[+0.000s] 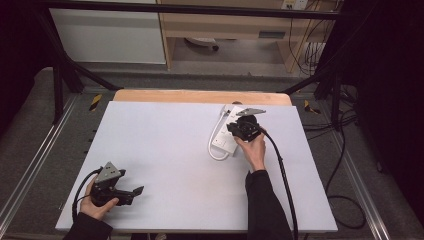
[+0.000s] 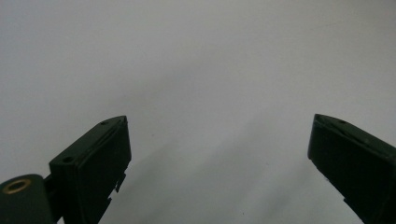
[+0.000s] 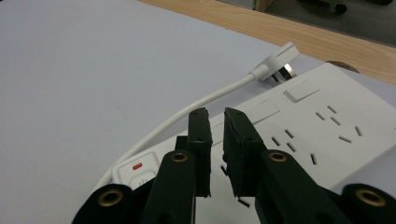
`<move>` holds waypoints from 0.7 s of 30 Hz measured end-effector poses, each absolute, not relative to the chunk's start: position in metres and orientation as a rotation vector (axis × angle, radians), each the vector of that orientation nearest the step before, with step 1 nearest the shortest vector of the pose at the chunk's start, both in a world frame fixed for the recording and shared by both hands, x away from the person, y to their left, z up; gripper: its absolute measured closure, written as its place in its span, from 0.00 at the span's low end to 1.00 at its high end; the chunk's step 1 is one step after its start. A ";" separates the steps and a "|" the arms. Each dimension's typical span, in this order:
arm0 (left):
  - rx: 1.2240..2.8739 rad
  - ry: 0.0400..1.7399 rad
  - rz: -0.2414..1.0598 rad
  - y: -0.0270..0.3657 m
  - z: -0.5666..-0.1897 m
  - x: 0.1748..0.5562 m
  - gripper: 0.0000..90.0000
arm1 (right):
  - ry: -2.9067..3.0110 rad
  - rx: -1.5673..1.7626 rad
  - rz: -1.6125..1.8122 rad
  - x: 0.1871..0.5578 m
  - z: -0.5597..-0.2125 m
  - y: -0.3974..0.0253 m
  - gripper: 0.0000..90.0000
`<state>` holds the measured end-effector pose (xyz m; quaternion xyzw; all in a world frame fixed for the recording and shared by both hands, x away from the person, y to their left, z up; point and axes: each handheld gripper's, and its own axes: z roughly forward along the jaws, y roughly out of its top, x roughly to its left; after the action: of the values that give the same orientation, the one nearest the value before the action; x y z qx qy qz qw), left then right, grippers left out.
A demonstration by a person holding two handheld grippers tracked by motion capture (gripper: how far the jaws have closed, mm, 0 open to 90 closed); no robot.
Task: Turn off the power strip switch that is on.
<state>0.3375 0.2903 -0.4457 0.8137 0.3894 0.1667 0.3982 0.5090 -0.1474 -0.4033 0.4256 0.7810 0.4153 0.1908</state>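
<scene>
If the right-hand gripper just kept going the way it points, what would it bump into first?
Most likely the white power strip. The right gripper hangs just over its socket face, its fingers nearly together and aimed along the top. Beyond lie the white plug and cable, though depth is hard to judge.

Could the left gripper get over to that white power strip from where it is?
Probably yes: bare table lies between the left gripper and the power strip, though the right gripper already sits over it.

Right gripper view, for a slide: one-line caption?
Right gripper, jaws nearly closed, poised over a white power strip with its cable and plug.
</scene>
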 end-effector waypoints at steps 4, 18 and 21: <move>2.062 0.985 0.423 0.290 -0.446 0.337 0.06 | 2.192 1.206 1.180 0.501 -0.398 -0.152 0.79; 2.062 1.003 0.428 0.290 -0.447 0.337 0.06 | 2.183 1.223 1.202 0.459 -0.388 -0.182 0.33; 2.062 1.005 0.428 0.290 -0.447 0.338 0.06 | 2.173 1.230 1.199 0.451 -0.388 -0.189 0.24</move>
<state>0.3375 0.2898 -0.4467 0.8125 0.3960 0.1686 0.3933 0.4507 -0.1887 -0.3878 0.4364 0.7710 0.4254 0.1848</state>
